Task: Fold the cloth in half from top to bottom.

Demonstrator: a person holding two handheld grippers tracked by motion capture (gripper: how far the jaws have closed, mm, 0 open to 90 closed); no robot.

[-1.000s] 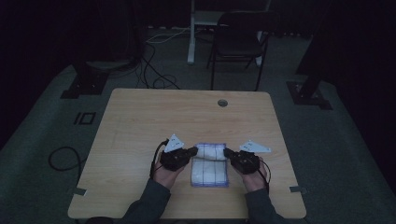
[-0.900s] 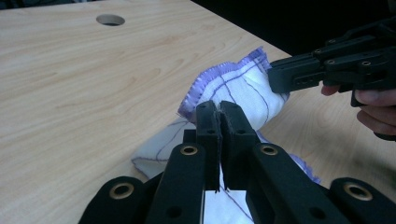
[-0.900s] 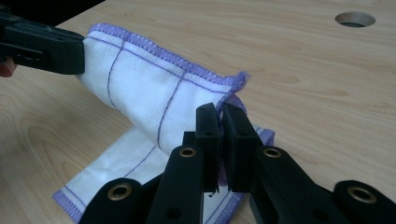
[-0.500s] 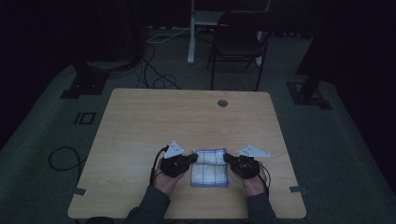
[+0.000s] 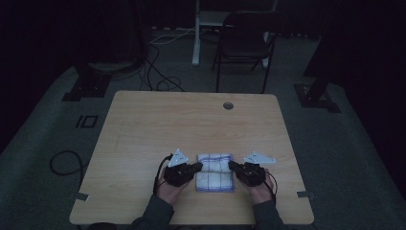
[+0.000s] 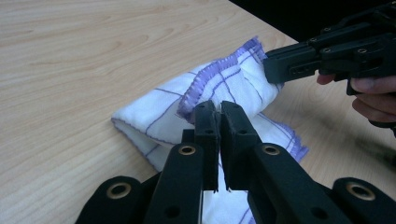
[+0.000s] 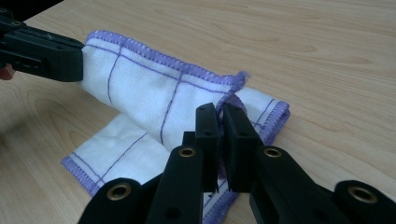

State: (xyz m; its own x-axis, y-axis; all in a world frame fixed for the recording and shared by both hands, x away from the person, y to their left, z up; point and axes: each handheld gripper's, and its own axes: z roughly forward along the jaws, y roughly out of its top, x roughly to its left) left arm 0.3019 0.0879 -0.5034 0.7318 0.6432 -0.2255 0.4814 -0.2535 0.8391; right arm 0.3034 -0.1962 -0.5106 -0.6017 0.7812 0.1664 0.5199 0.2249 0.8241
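Nearest the table's front edge, the person's two hands are holding the grippers level with a white woven cloth with purple grid lines and purple stitched hem [image 5: 215, 171], which is lying partly folded on the pale wooden table [image 5: 143, 129], centred between them. The left gripper [image 6: 219, 116] is pinching the cloth's left corner, its jaws closed to a thin slit with fabric caught between the tips. The right gripper [image 7: 220, 119] is pinching the opposite corner in the same way, jaws nearly touching on the hem. Between the two grips, the lifted fold is running crosswise, its long axis lying along the line joining the jaws, while the lower layer is resting flat on the wood. Both hands are equally near, so the coming fold probably depends on moving them together, away from the person. Farther off, a dark folding chair [image 5: 246, 43] is standing beyond the table.
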